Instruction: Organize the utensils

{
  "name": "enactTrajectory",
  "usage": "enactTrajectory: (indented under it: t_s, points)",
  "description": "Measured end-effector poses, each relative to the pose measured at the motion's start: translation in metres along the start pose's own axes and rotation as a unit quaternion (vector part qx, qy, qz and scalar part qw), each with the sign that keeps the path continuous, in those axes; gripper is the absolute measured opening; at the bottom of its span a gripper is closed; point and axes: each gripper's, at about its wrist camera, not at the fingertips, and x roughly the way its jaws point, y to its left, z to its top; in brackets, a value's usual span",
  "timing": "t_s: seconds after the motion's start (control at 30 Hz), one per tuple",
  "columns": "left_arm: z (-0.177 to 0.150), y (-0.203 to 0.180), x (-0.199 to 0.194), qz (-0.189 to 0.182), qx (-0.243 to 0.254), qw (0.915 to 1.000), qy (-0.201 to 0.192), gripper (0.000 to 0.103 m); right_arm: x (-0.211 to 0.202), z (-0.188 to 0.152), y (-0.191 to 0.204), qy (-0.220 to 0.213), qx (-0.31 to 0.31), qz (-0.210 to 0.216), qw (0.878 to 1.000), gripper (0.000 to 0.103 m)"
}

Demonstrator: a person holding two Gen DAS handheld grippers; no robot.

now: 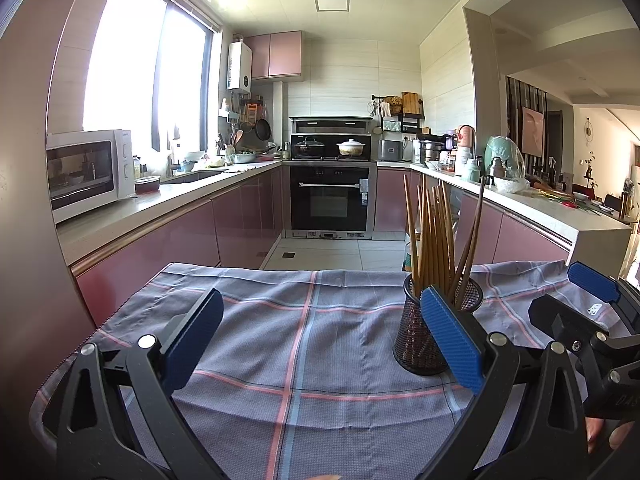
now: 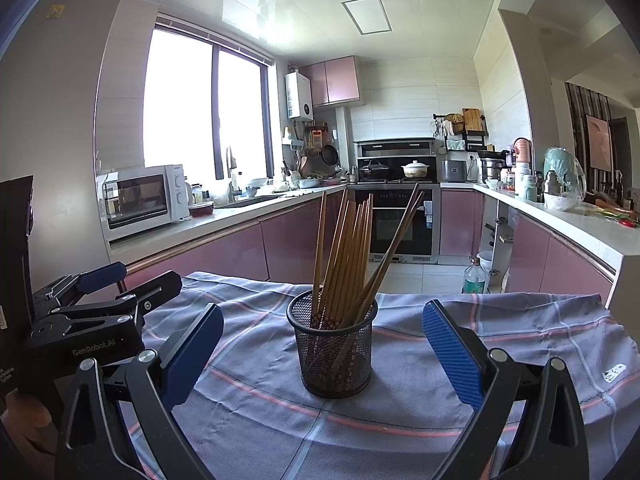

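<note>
Black wire-mesh cup [image 2: 335, 350] holding brown wooden chopsticks [image 2: 347, 256] upright mid-table on grey plaid cloth [image 2: 256, 412], left gripper [image 1: 320, 340] released, empty, right gripper [image 2: 322, 346] spread wide either side of the cup, not touching

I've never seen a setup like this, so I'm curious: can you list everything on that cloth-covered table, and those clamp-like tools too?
Chopsticks: a bundle, too overlapped to count, brown wood, standing upright and fanned out in the holder.
Mesh holder: one, black wire, upright on the cloth, near its middle.
Cloth: one, grey-blue with pink and blue stripes, spread over the table.
Left gripper: one, black with blue pads, open, empty, holder just beyond its right finger.
Right gripper: one, black with blue pads, open, empty, facing the holder.
</note>
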Motion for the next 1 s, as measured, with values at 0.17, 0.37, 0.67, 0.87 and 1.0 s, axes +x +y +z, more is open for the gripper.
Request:
enactTrajectory:
  t_s: [0.17, 0.37, 0.67, 0.87, 1.0]
  points:
    - [0.0002, -0.0002, 0.0001, 0.000, 0.000, 1.0000, 0.000, 0.097, -0.0007, -0.0002, -0.0001, 0.000, -0.001, -0.001, 1.000, 0.096]
    - [-0.0017, -0.0009, 0.0006, -0.001, -0.001, 1.0000, 0.001, 0.097, -0.0006, -0.0002, -0.0002, 0.000, 0.000, 0.000, 1.000, 0.096]
    - [-0.0029, -0.0019, 0.0014, 0.000, 0.000, 1.0000, 0.002, 0.097, -0.0010, 0.0000, -0.0006, 0.000, -0.001, 0.001, 1.000, 0.096]
    - [-0.0033, -0.0014, 0.0011, 0.000, 0.000, 1.0000, 0.002, 0.097, -0.0008, 0.0000, -0.0001, 0.000, 0.000, 0.001, 1.000, 0.096]
    - [-0.0026, -0.0019, 0.0013, 0.000, 0.001, 1.0000, 0.002, 0.097, -0.0006, 0.0001, -0.0001, 0.000, -0.001, 0.001, 1.000, 0.096]
